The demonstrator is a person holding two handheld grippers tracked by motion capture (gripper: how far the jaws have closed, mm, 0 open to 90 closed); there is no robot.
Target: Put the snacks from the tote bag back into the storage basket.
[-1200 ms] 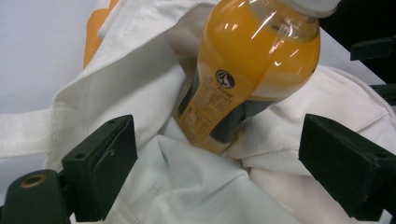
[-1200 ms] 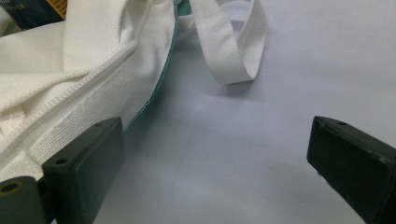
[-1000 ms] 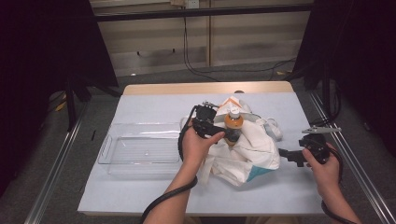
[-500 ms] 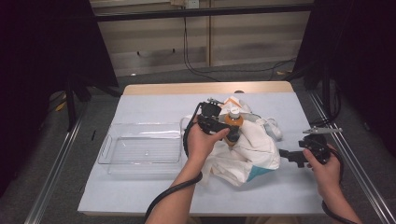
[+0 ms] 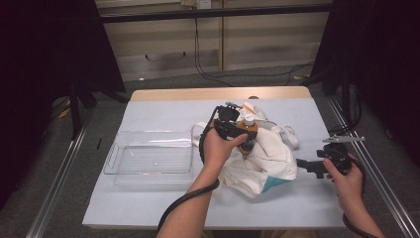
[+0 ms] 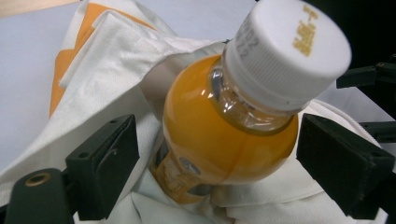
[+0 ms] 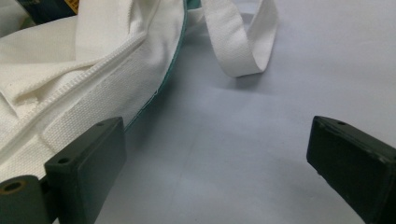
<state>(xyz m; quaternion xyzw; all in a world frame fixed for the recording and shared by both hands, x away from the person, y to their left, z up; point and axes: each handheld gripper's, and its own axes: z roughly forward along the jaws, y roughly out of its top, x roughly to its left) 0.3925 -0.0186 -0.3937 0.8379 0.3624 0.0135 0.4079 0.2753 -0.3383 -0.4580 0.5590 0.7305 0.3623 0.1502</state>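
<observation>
A bottle of orange drink (image 5: 246,134) with a white cap stands out of a crumpled white cloth bag (image 5: 270,158) in the middle of the table. My left gripper (image 5: 244,141) reaches over the bag with its jaws on either side of the bottle (image 6: 224,140). The jaws stand wide, and a fold of the bag (image 6: 107,51) lies between the left jaw and the bottle. My right gripper (image 5: 307,166) rests low at the bag's right edge, open, with bare table between its jaws (image 7: 215,154). The bag's seam (image 7: 70,88) lies beside its left jaw.
An empty clear plastic tray (image 5: 148,133) sits left of the bag on the pale table cover (image 5: 173,203). A white bag strap (image 7: 238,42) loops on the table ahead of the right gripper. Metal rails run along both table sides.
The left hand and gripper have shifted slightly right and away, closer over the bottle. The right hand has stayed put.
</observation>
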